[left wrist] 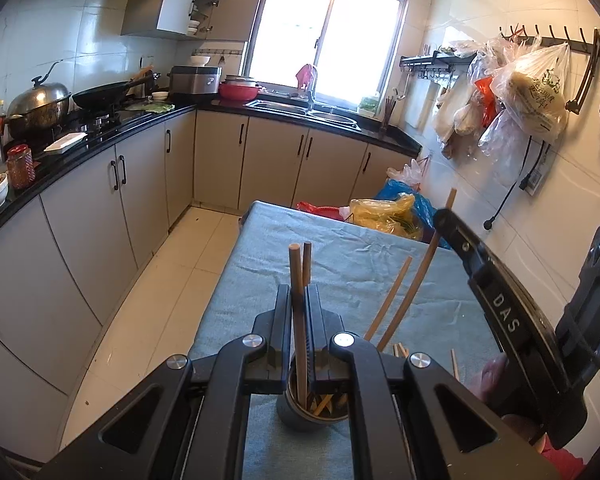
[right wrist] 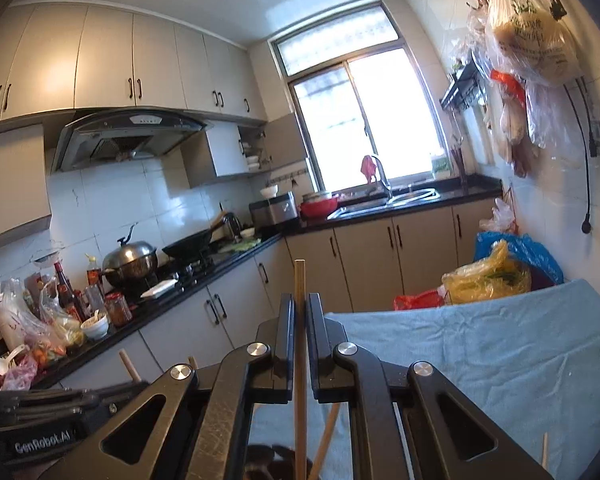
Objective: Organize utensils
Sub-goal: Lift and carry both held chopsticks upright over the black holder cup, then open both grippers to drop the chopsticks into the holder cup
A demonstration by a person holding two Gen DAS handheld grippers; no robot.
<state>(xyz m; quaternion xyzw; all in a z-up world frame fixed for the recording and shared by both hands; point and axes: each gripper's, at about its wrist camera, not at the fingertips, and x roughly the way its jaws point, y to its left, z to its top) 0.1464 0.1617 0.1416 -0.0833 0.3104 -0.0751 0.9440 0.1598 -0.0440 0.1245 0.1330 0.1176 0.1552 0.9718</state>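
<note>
Low in the left-wrist frame, the left gripper (left wrist: 299, 300) pinches chopsticks (left wrist: 298, 280) above the holder cup (left wrist: 292, 416); the right gripper (right wrist: 299, 312) clamps one chopstick (right wrist: 299, 280). Loading is underway; next, each likely needs lowering tip-first into the cup. Loose sticks (left wrist: 454, 362) lie on the blue-clothed table (left wrist: 340, 248) in a cluttered kitchen.

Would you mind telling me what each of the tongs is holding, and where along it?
Left tongs: two chopsticks, gripped below their tops. Right tongs: one chopstick, gripped likewise.
</note>
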